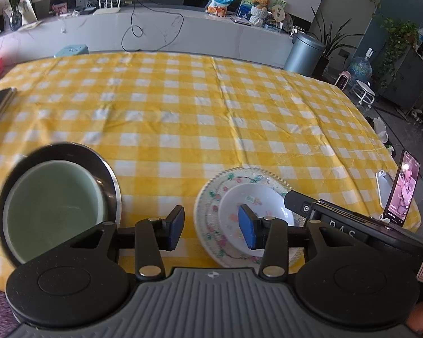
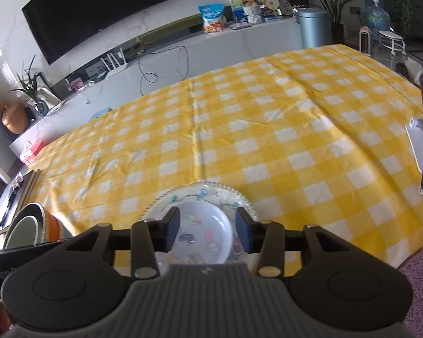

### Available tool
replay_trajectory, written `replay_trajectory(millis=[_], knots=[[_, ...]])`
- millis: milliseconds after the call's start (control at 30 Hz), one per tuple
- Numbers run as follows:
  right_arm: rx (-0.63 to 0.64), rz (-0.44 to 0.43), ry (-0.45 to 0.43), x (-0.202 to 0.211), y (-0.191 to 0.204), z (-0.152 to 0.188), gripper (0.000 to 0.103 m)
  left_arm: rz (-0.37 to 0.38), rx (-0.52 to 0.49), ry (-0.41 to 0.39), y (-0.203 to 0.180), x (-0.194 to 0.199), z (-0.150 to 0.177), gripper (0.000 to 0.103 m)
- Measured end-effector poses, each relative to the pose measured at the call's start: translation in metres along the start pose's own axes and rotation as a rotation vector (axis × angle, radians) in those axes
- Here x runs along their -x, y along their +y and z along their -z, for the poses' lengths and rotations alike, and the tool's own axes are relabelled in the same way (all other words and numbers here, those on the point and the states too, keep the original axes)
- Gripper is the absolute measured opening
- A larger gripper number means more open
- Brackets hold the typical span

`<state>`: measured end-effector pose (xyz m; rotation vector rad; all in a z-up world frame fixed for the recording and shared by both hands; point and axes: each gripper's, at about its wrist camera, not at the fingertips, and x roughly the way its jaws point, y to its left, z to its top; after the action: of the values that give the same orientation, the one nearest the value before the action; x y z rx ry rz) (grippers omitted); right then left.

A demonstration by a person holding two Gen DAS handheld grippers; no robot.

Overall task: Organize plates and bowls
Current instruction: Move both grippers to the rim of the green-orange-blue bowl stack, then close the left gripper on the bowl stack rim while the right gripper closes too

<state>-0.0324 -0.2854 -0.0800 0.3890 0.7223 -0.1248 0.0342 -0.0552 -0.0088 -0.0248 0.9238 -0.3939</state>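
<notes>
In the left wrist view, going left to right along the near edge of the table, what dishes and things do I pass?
Green bowl sitting in a dark plate → white bowl on the patterned plate → upright phone.

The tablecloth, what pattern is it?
The tablecloth is yellow-and-white checked, clearest in the left wrist view.

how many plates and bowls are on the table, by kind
Plates: 1, the floral plate under the white bowl.
Bowls: 3, the white bowl on that plate, plus the green bowl nested in the dark bowl.
Total: 4
</notes>
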Motion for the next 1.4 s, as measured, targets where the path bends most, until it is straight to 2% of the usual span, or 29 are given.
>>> replay_trajectory(millis=[100,300,467,667,900,967,1133,1267,1400], knots=[[0.031,-0.048,-0.014,0.008,0.014,0.0,0.056,-0.035,-0.005,-0.025,0.011,0.018,-0.003,0.053],[0.107,-0.109,-0.038,0.024,0.05,0.001,0.058,-0.105,0.049,-0.085,0.046,0.048,-0.009,0.06],[0.133,-0.134,-0.042,0.031,0.076,0.005,0.08,-0.144,0.11,-0.123,0.076,0.061,-0.008,0.071],[0.19,-0.18,-0.011,0.028,0.109,0.012,0.082,-0.178,0.182,-0.123,0.108,0.064,0.0,0.073],[0.163,-0.209,0.101,0.008,0.133,0.01,0.082,-0.204,0.256,-0.115,0.141,0.061,0.009,0.073],[0.141,-0.206,0.138,0.0,0.137,0.009,0.081,-0.194,0.283,-0.107,0.148,0.058,0.013,0.073],[0.088,-0.208,0.215,-0.019,0.143,0.011,0.075,-0.114,0.369,-0.085,0.168,0.047,0.024,0.073],[0.051,-0.218,0.268,-0.035,0.146,0.012,0.074,-0.096,0.409,-0.073,0.178,0.038,0.028,0.072],[0.027,-0.218,0.307,-0.05,0.146,0.016,0.068,-0.017,0.481,-0.048,0.19,0.027,0.033,0.07]])
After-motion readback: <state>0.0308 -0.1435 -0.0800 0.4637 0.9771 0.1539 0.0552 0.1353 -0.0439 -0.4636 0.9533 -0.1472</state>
